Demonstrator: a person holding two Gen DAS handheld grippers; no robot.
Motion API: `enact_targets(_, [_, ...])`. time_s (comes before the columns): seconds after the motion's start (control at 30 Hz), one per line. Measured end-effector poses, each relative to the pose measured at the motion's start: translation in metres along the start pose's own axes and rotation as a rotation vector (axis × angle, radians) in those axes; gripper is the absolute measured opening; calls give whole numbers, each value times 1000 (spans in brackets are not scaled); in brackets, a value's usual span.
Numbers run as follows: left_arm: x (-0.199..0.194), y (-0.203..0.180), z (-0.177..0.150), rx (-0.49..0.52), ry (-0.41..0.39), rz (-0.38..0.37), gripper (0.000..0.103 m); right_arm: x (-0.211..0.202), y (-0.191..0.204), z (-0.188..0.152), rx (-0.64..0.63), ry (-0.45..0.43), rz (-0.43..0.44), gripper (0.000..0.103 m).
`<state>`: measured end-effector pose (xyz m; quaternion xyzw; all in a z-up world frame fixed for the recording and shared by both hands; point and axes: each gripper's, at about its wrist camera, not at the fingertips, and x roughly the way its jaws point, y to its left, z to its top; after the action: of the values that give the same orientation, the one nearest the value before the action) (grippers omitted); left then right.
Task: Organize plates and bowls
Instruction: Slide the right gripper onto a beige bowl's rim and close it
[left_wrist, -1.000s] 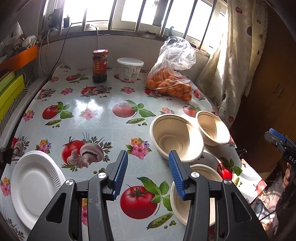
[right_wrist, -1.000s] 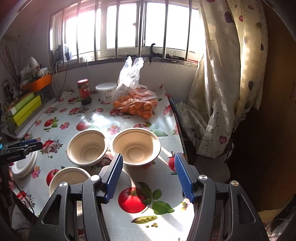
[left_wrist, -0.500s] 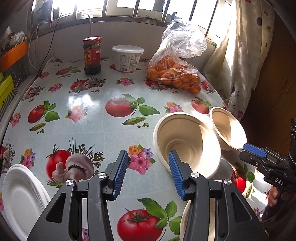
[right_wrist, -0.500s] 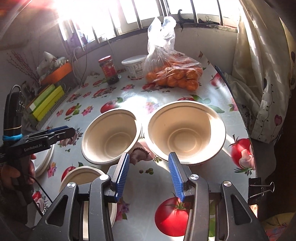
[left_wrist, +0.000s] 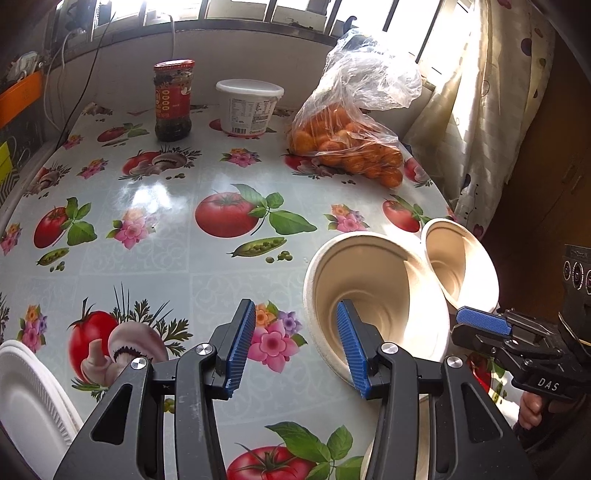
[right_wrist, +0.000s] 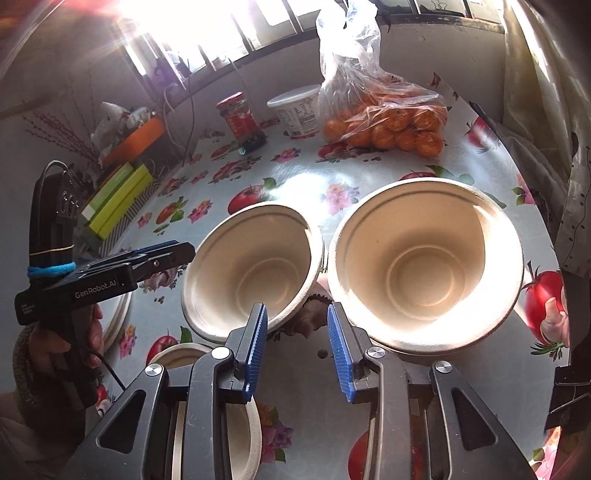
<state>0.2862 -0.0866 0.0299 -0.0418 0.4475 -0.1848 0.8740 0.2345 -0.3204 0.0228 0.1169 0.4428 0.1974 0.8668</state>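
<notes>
Now – left gripper jaws spread, empty, beside middle bowl | right gripper jaws just narrowed, empty – near right bowl rim

The desk wears a glossy, smooth printed oilcloth that throws back the window light. The bowls look like matt, faintly grainy moulded pulp, and the plate like white foam with a ribbed rim. The jar is glass, the tub smooth plastic, the bag thin crinkled film, and each gripper matt black plastic with ridged blue pads.
</notes>
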Motion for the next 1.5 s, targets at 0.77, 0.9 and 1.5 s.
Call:
enact_targets(0.77, [16,-1,-2,15,43,-30,26,18,-5,7,58,10,31,20])
enact_targets(0.9, [17,-5,-2,31,39,-29,15,18,-3,8,58,5,26,17])
enact_targets(1.5, [8,-6,4,26,15,-30,13,17,1,12,78,-9,22,13])
